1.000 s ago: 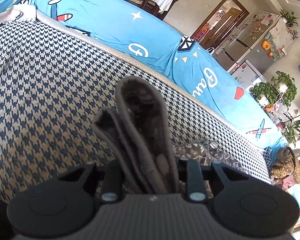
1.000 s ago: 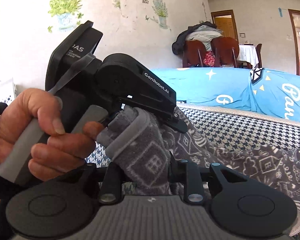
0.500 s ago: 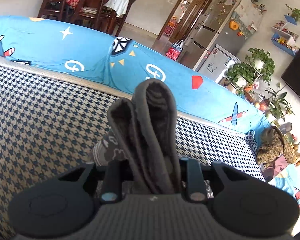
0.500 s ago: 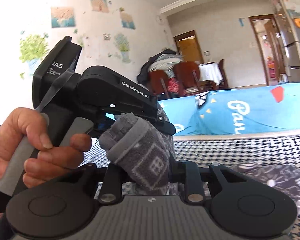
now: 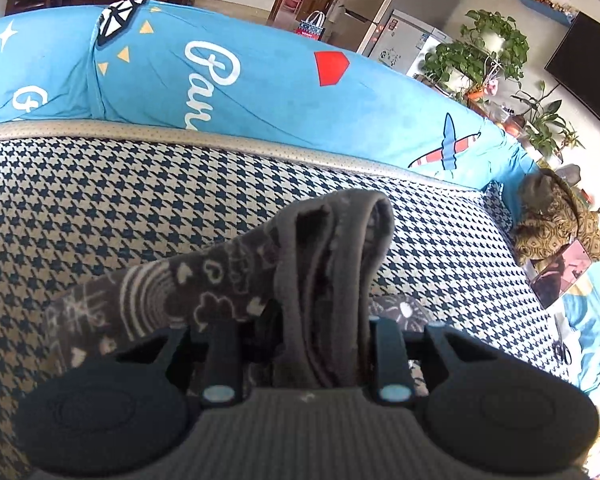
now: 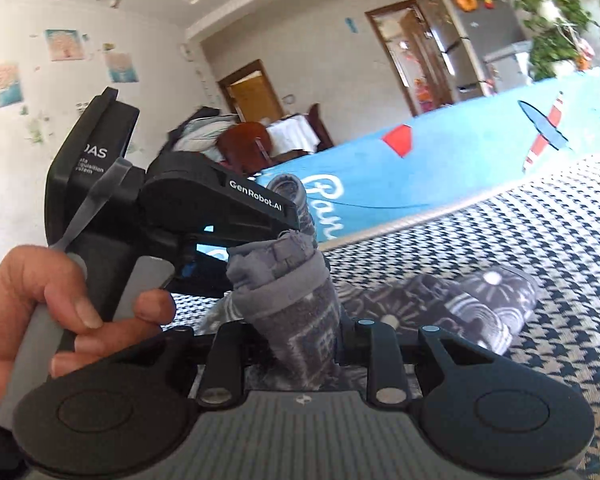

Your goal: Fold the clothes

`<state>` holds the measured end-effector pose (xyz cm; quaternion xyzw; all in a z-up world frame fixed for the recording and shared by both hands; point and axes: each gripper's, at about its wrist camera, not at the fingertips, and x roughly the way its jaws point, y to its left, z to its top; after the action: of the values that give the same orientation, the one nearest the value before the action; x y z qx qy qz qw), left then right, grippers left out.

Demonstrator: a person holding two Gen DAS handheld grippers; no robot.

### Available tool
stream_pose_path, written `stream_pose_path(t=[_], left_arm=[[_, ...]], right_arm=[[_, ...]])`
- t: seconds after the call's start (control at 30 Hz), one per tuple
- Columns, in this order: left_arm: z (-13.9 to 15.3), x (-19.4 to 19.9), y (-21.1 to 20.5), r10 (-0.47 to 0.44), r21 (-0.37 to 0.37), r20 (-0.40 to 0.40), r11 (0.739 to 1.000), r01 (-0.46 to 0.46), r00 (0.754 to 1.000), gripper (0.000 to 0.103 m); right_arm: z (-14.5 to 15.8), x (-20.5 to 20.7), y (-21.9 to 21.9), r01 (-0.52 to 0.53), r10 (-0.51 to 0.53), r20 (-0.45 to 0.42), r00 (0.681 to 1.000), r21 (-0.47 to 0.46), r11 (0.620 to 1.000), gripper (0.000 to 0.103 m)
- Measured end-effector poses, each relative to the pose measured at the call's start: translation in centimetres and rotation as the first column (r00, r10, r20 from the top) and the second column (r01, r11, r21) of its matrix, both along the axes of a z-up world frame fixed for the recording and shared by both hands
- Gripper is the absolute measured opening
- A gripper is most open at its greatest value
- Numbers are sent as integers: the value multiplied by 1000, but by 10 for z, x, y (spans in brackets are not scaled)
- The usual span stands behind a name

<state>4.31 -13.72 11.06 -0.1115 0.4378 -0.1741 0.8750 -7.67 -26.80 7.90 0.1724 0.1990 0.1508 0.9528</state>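
Observation:
A grey fleece garment [image 5: 220, 280] with white doodle print is held up over the houndstooth cover [image 5: 100, 208]. My left gripper [image 5: 304, 340] is shut on a thick folded bunch of it that stands up between the fingers, and the rest trails off to the left. In the right wrist view my right gripper [image 6: 300, 336] is shut on a banded edge of the same garment [image 6: 296, 304]. More of the fabric lies on the cover [image 6: 560, 240] to the right. The left gripper [image 6: 290, 222], held in a person's hand [image 6: 60, 300], sits close above and left of the right one.
A blue printed sheet [image 5: 260, 92] covers the raised back edge behind the cover. A brown patterned bundle [image 5: 556, 216] lies at the far right end. Beyond stand potted plants [image 5: 488, 48], a fridge [image 5: 384, 20] and chairs [image 6: 252, 140] piled with clothes.
Both grippers have swung right along the blue sheet with the garment in them, and both have rolled. The fabric held in the left gripper now leans over and trails left.

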Motion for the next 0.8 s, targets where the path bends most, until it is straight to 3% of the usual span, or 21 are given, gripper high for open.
stream_pose_path(t=[0.33,0.47,0.67,0.8], left_arm=[[-40,27,-22,-9,4,-32,1000,10,999,29],[-44,33,-19,-4,-34,-26,999,3,1000,43],[-21,29,4,5,-111,32,994,-1,999,61],[-3,11,27,2,-69,103,998,5,995,68]], right_arm=[[-16,23,-8,132,-133,-106,986,-11,991,25],[-21,33,-10,163,-163,-117,980,-8,987,25],[-33,50,-16,200,-198,-152,968,-4,980,27],[-36,54,-24,256,-253,-156,955,-1,967,30]])
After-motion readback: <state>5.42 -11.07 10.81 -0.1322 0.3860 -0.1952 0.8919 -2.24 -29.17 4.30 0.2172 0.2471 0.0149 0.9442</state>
